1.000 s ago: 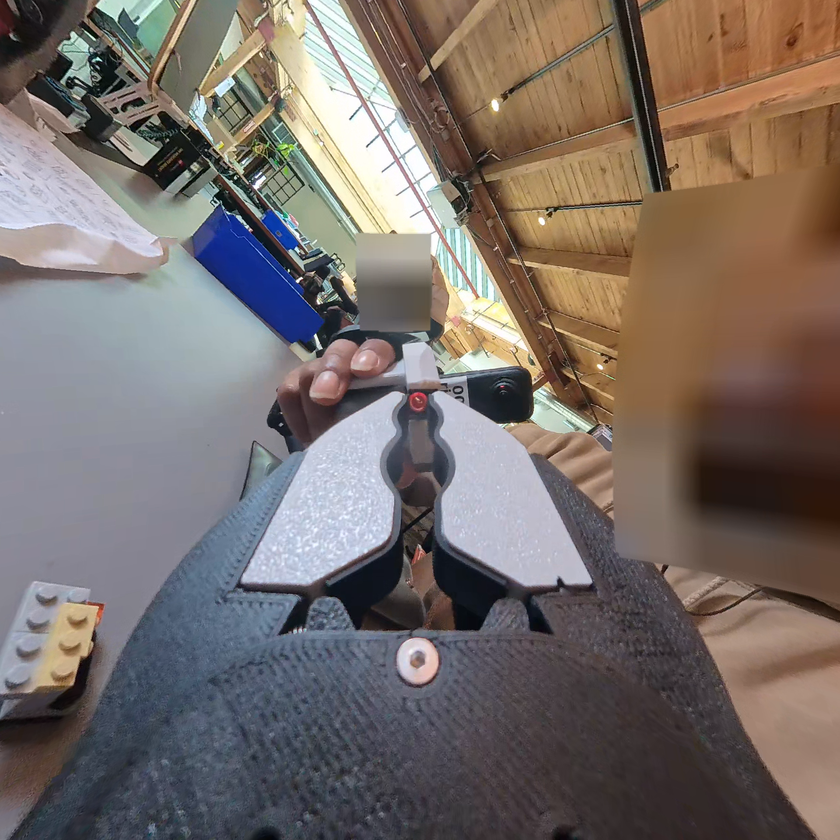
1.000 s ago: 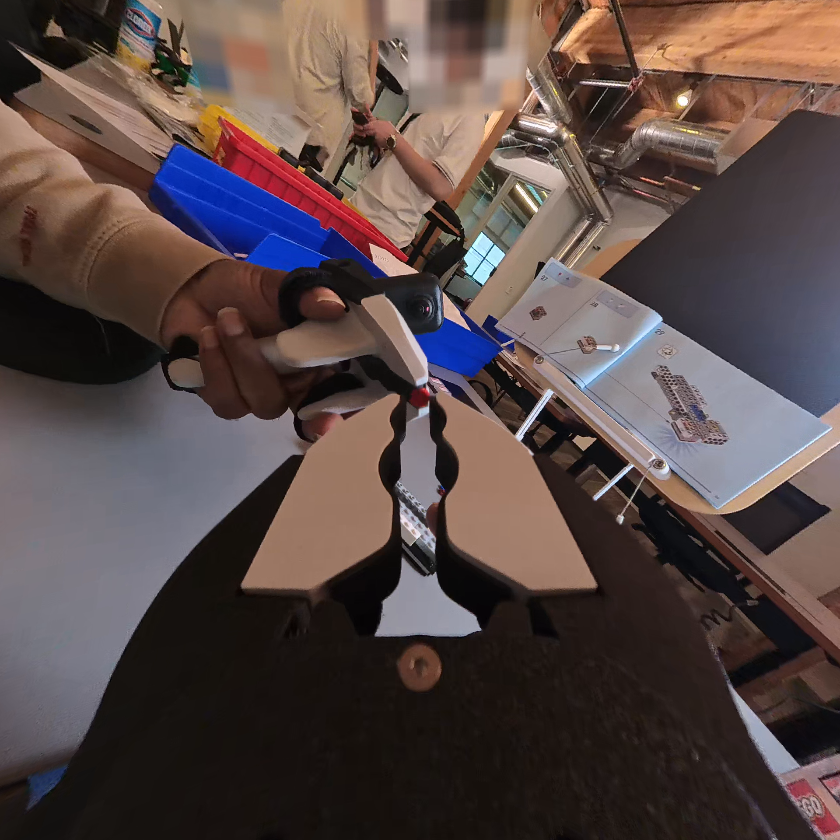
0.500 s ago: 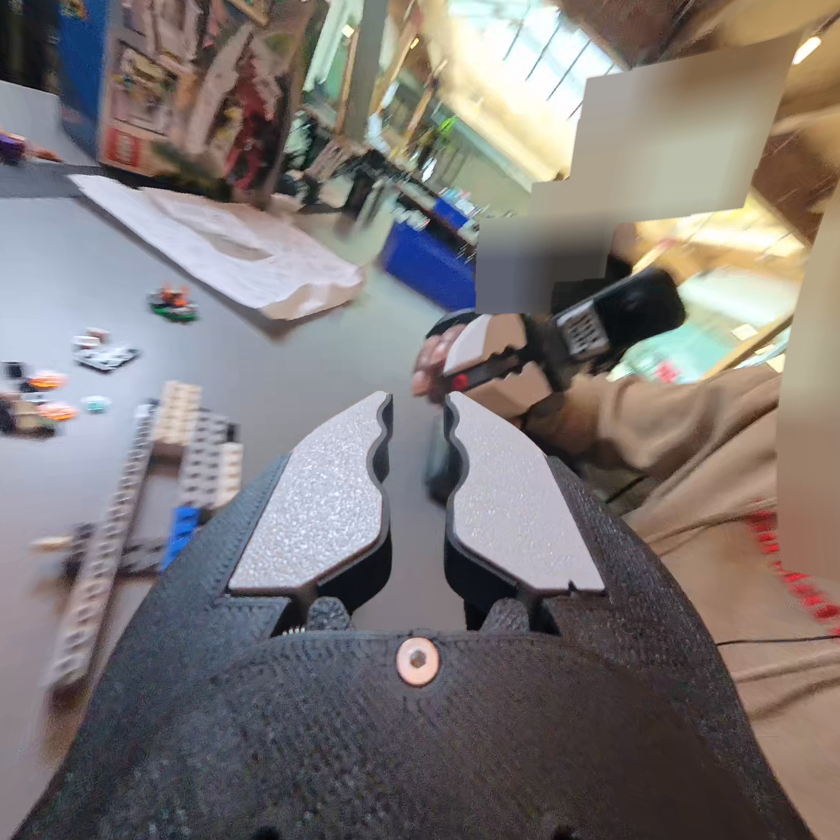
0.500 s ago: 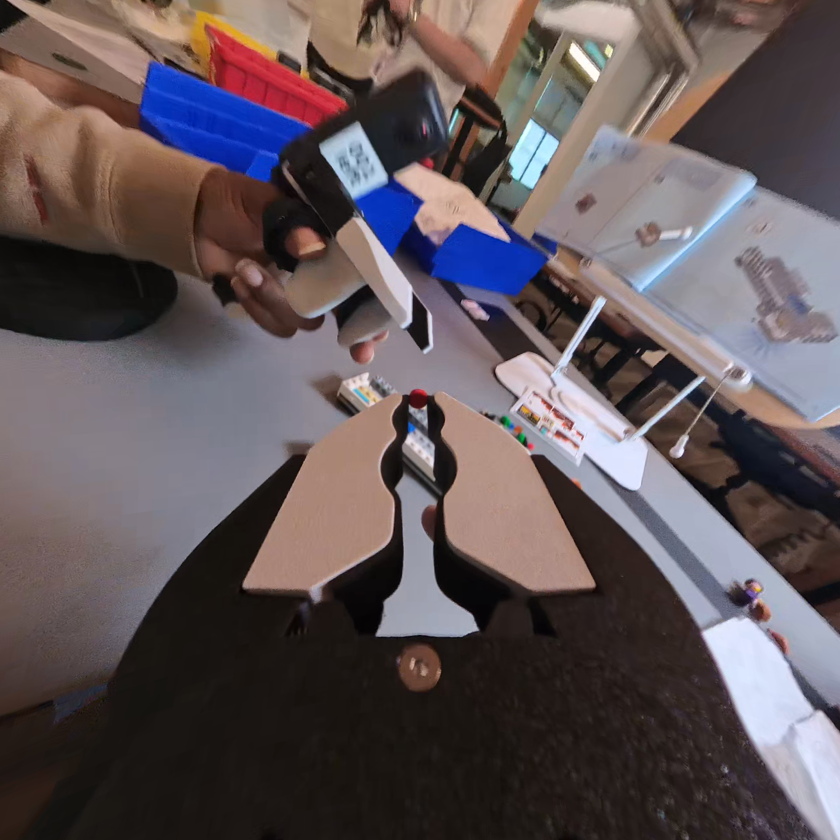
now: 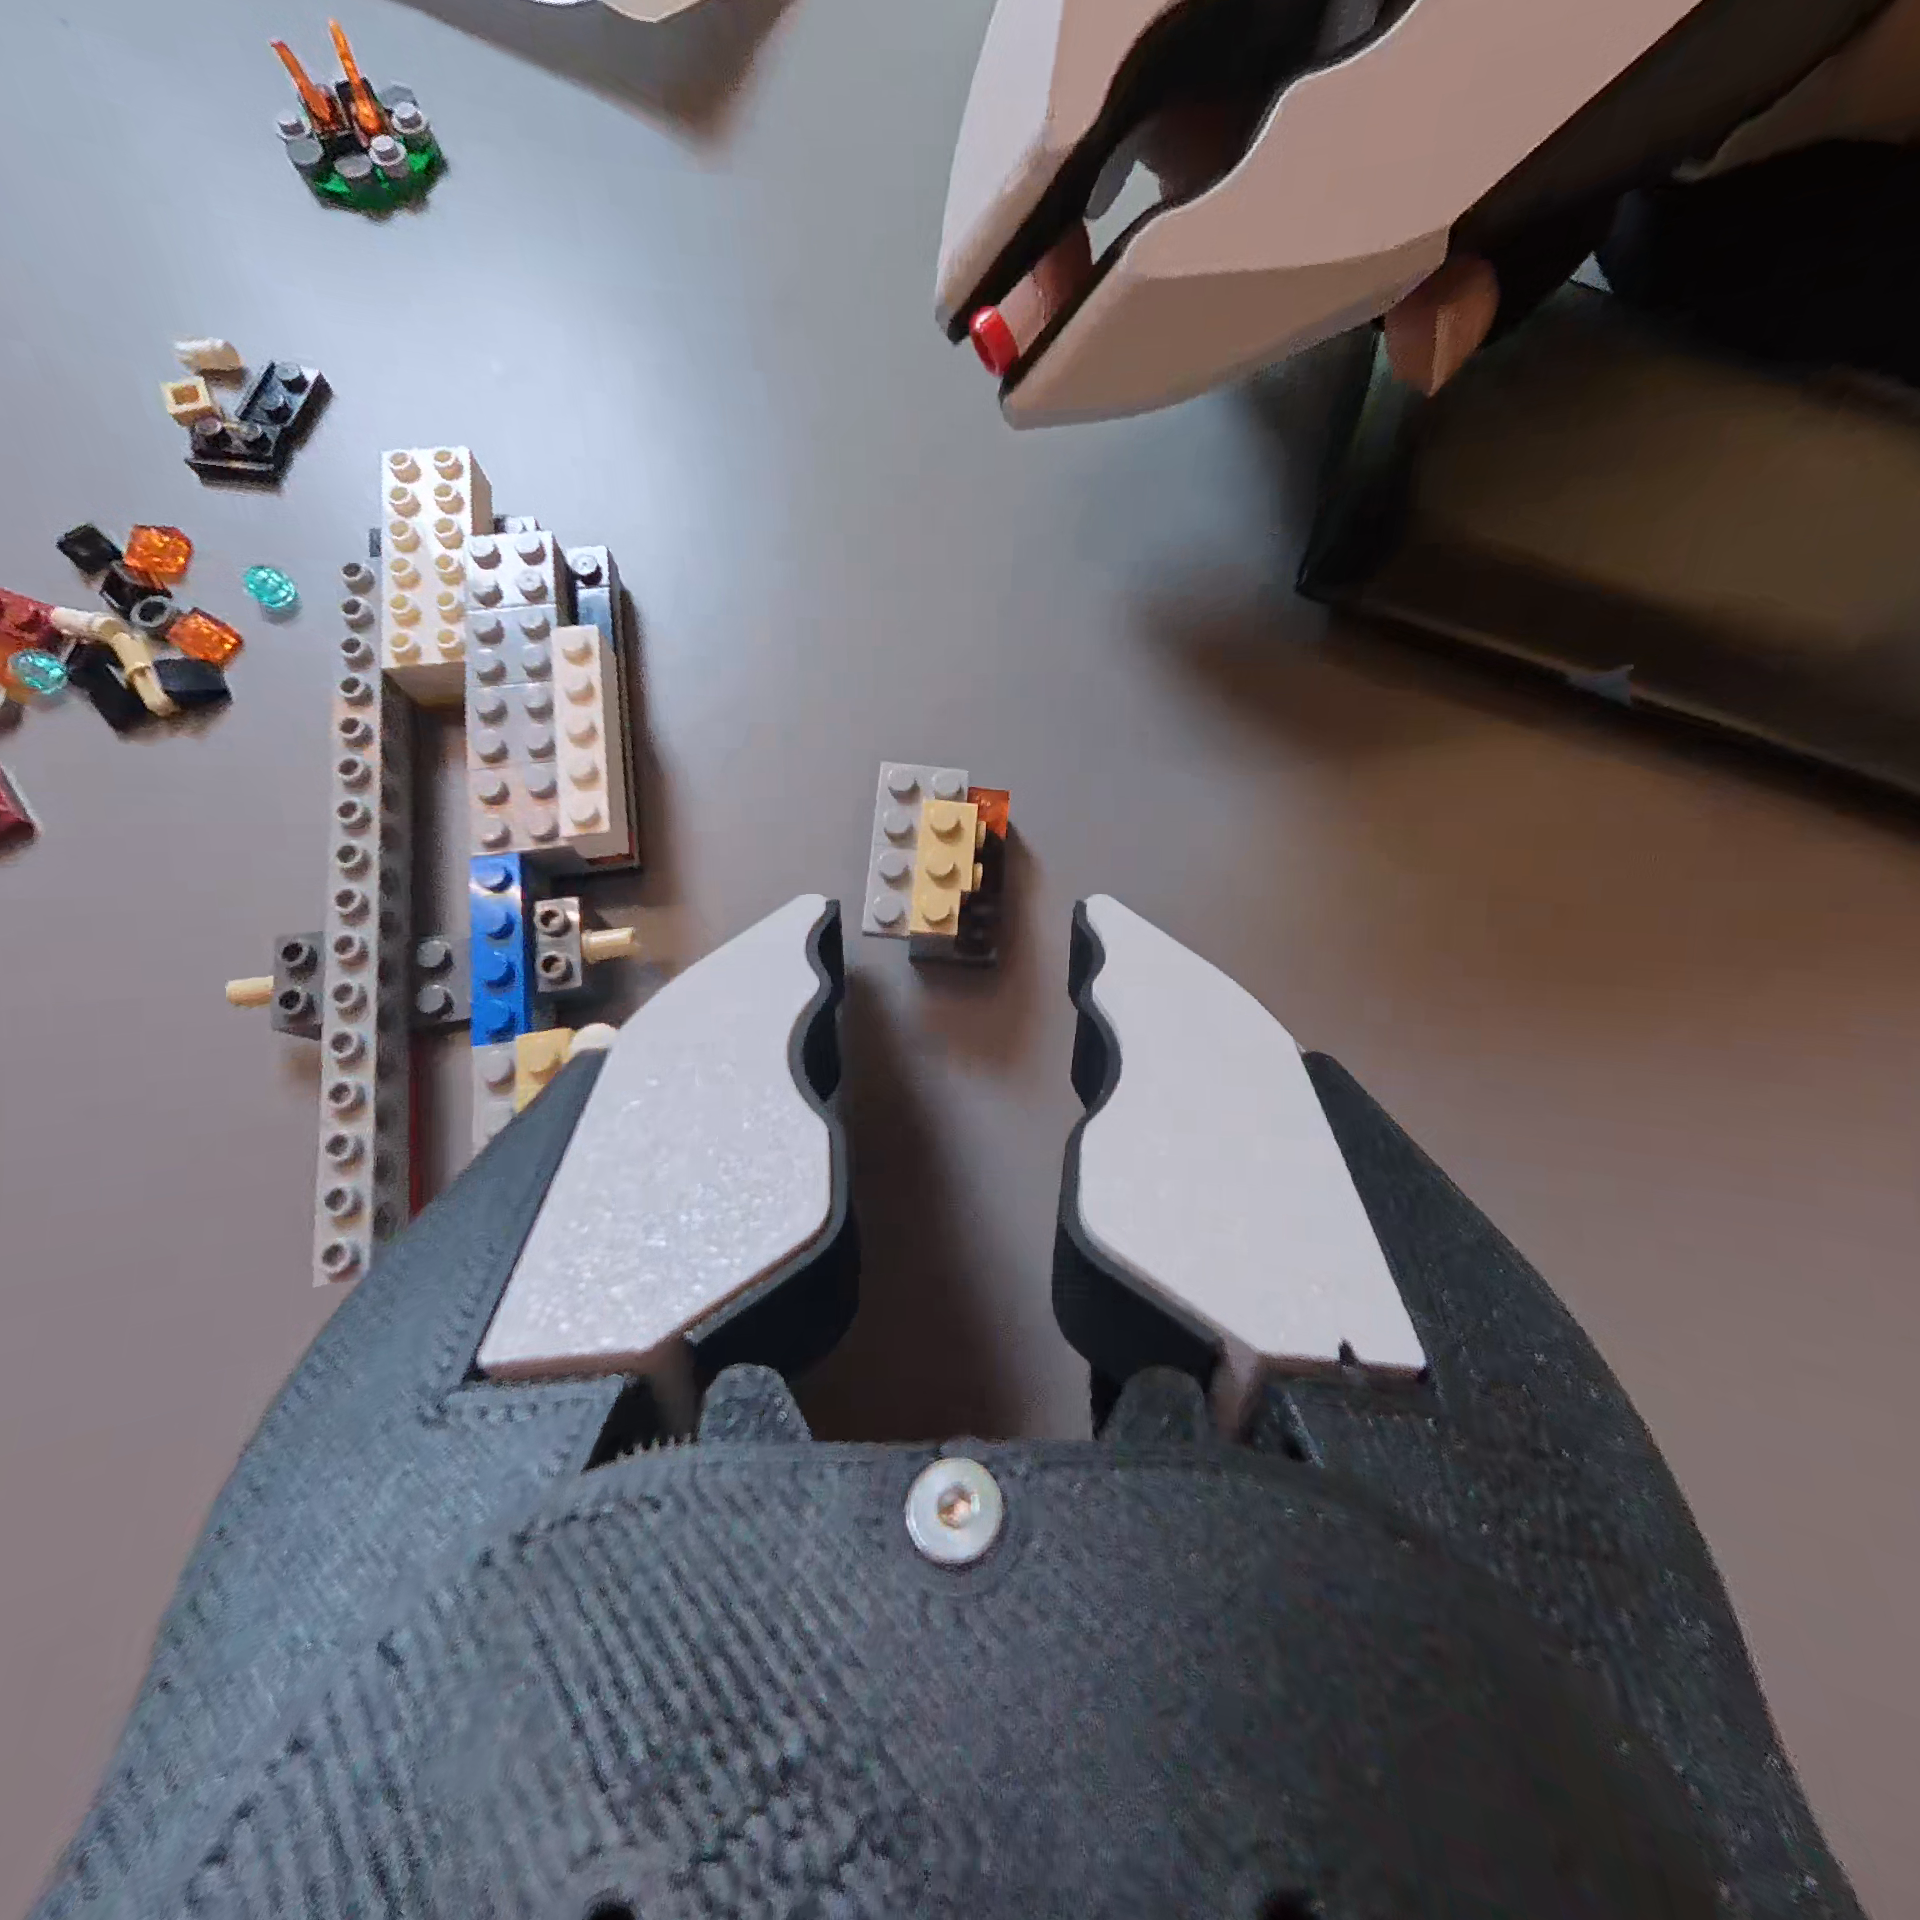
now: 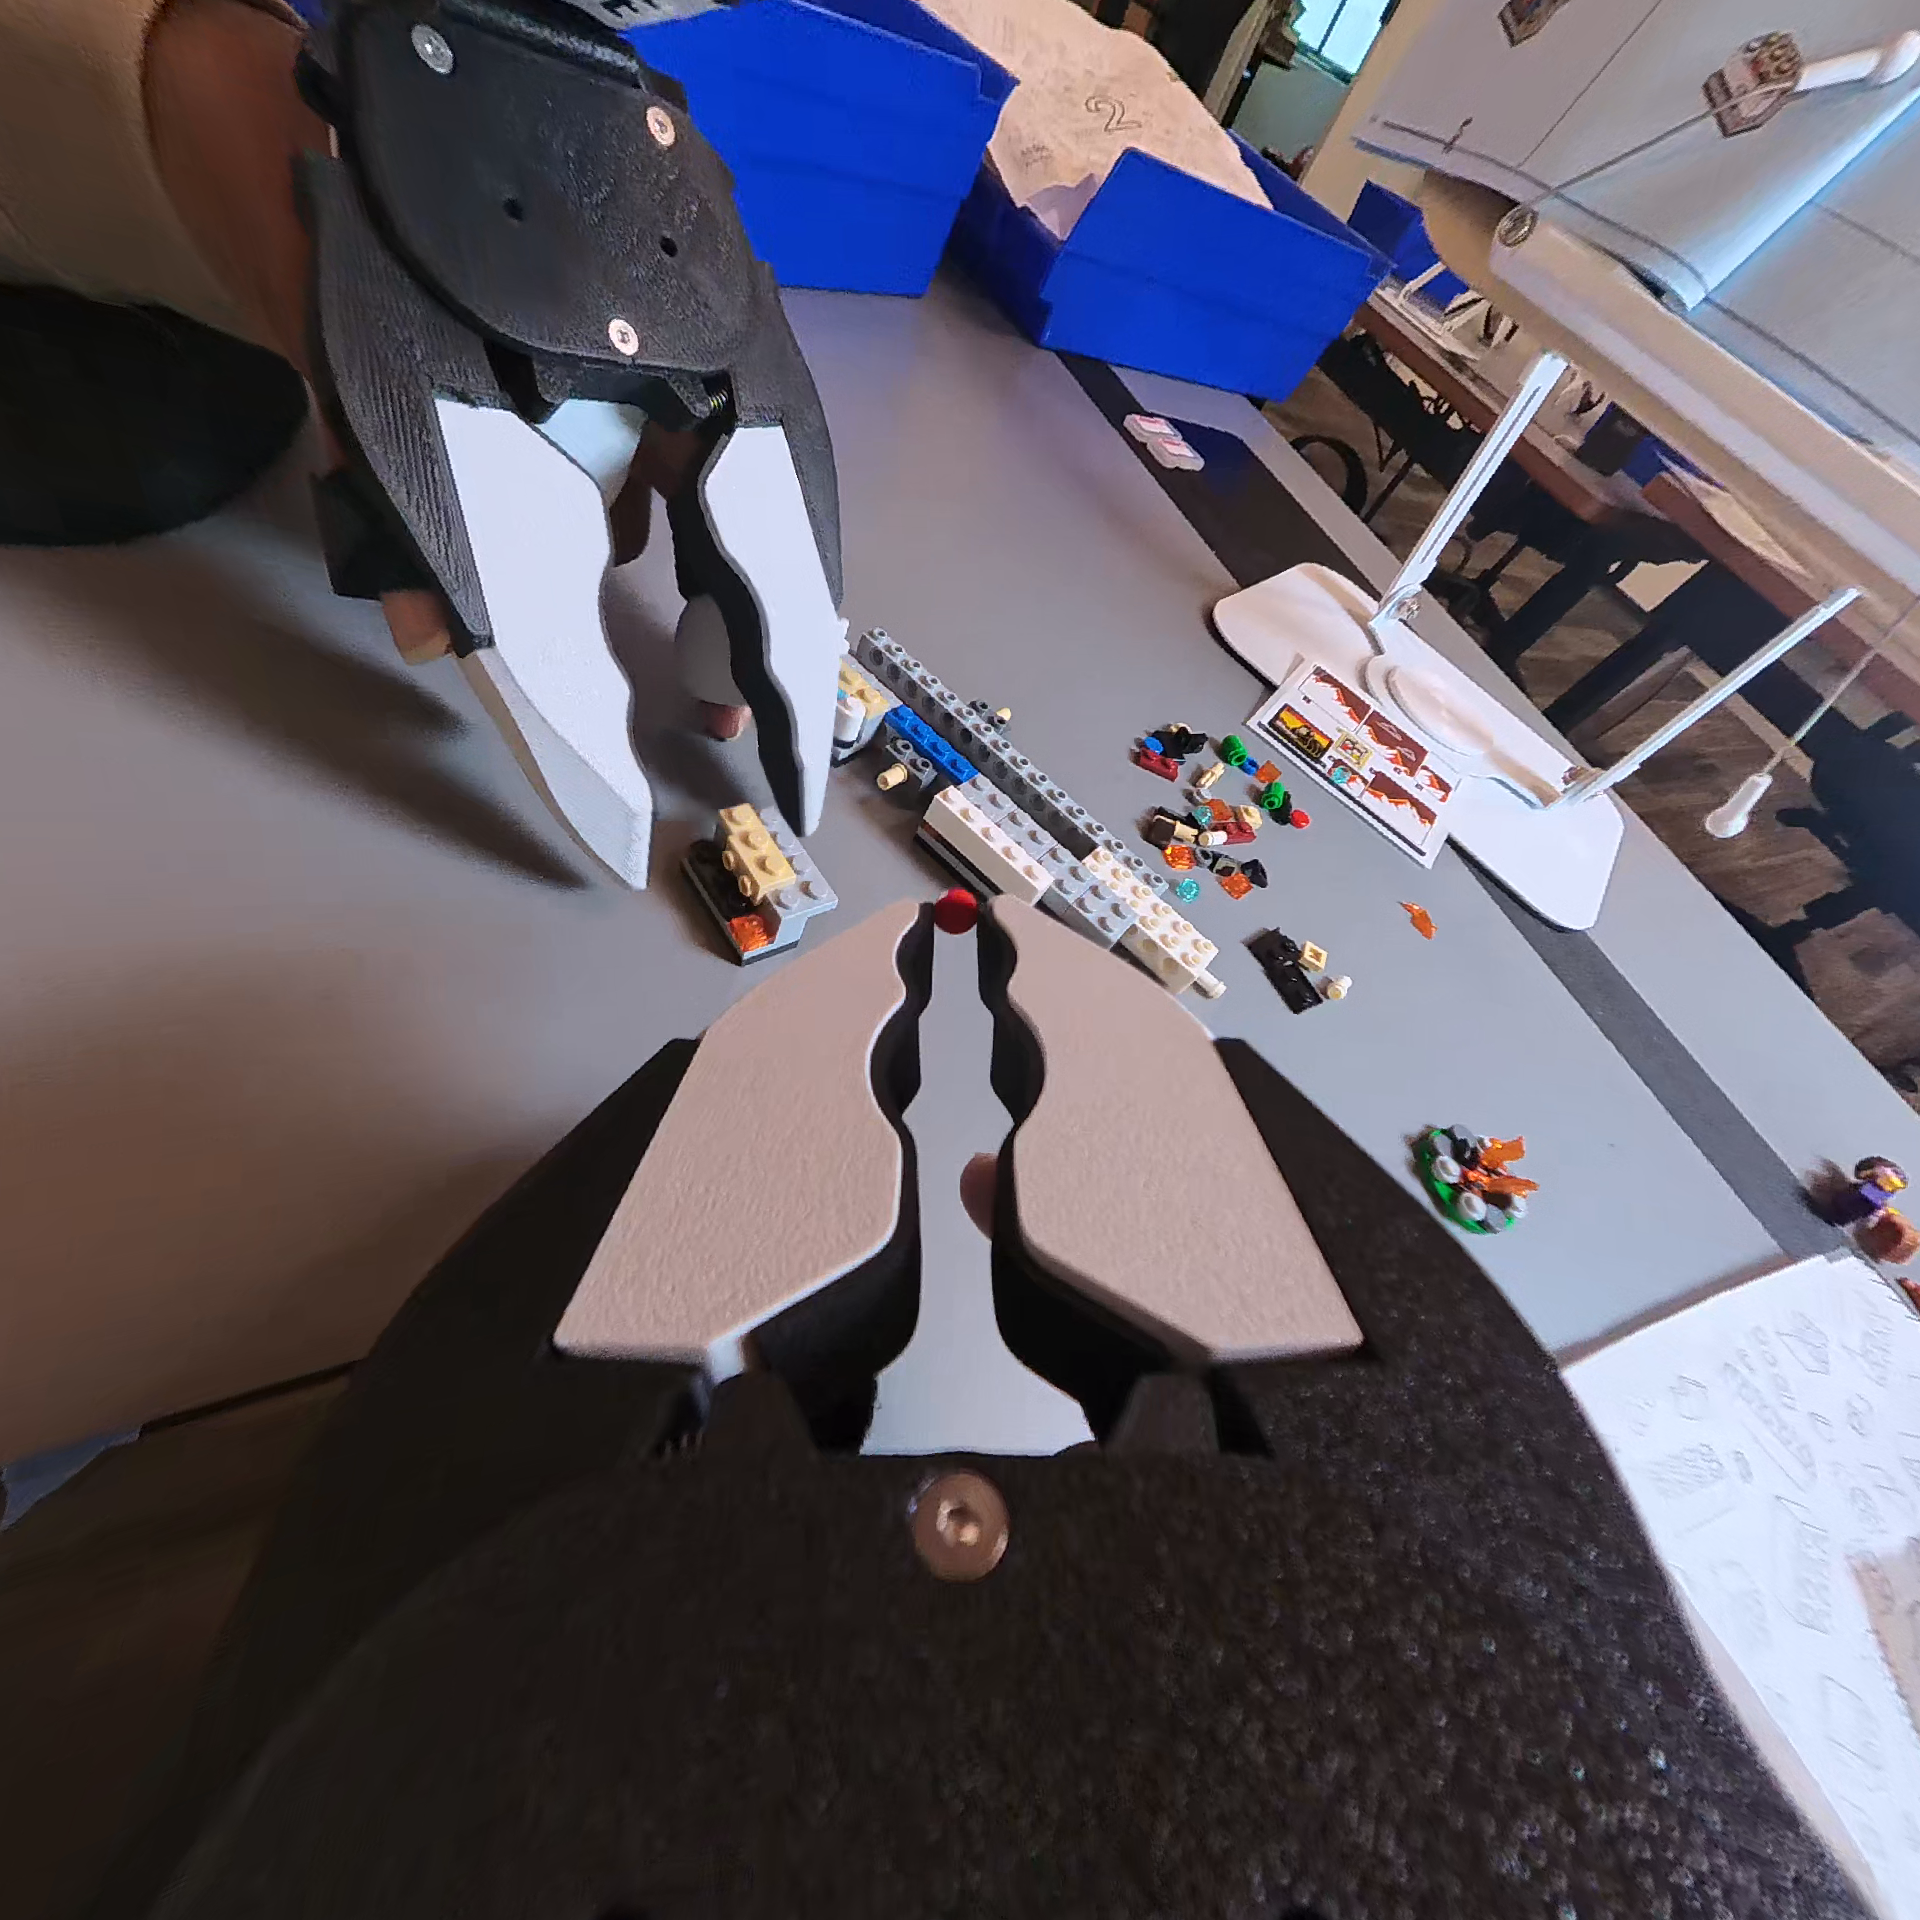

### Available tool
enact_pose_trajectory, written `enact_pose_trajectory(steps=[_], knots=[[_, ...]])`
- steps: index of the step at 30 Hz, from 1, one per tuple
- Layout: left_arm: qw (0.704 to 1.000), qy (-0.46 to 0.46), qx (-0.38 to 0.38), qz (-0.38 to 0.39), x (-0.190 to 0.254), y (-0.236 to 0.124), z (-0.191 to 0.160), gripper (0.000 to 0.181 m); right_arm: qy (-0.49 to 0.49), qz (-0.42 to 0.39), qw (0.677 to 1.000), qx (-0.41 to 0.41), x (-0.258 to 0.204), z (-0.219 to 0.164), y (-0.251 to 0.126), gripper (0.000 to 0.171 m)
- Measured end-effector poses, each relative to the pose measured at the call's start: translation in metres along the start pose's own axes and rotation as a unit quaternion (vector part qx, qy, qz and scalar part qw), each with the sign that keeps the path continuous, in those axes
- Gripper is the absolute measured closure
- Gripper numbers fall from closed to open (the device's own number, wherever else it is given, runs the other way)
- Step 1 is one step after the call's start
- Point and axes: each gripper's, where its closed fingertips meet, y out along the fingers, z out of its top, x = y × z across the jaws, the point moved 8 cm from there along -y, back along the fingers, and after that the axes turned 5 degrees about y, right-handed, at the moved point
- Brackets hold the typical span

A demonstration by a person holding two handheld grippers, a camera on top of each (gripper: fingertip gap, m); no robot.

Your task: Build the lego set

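Observation:
My left gripper (image 5: 956, 925) is open and points down at the grey table (image 5: 1039, 623). Its fingertips stand either side of a small grey, tan and orange sub-assembly (image 5: 935, 862), just short of it. The long grey, white and blue build (image 5: 468, 779) lies to the left. My right gripper (image 6: 954, 920) is shut on a small red round piece (image 6: 954, 909) held above the table. It also shows in the left wrist view (image 5: 987, 358), up and to the right. In the right wrist view the left gripper (image 6: 717, 847) hovers over the sub-assembly (image 6: 764, 873), beside the long build (image 6: 1039, 821).
Loose small pieces (image 6: 1216, 821) lie past the build, with a sticker sheet (image 6: 1351, 769) and a white stand (image 6: 1455, 727). A green and orange flame piece (image 6: 1475, 1179) and a minifigure (image 6: 1870, 1205) sit to the right. Blue bins (image 6: 1143, 239) line the far side. A black box (image 5: 1610, 571) is nearby. My hands' fingertips stand some 8 cm from each other.
My left gripper swung down from pointing upward to the table and opened wide over the sub-assembly. My right gripper tilted down toward the table, still holding the red piece.

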Motion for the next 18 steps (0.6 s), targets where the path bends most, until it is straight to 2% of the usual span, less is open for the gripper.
enact_pose_trajectory(steps=[5,14,18], knots=[[0.999,0.043,-0.011,0.025,0.005,0.004,0.001,0.156,0.013,0.013,1.000,-0.006,-0.002,-0.004,0.003,0.164],[0.997,0.076,-0.007,0.011,0.017,0.010,0.006,0.156,0.024,0.018,1.000,-0.007,-0.004,-0.006,0.006,0.163],[0.995,0.096,-0.015,0.019,0.016,0.007,0.003,0.140,0.021,0.016,1.000,-0.008,-0.005,-0.005,0.006,0.163]])
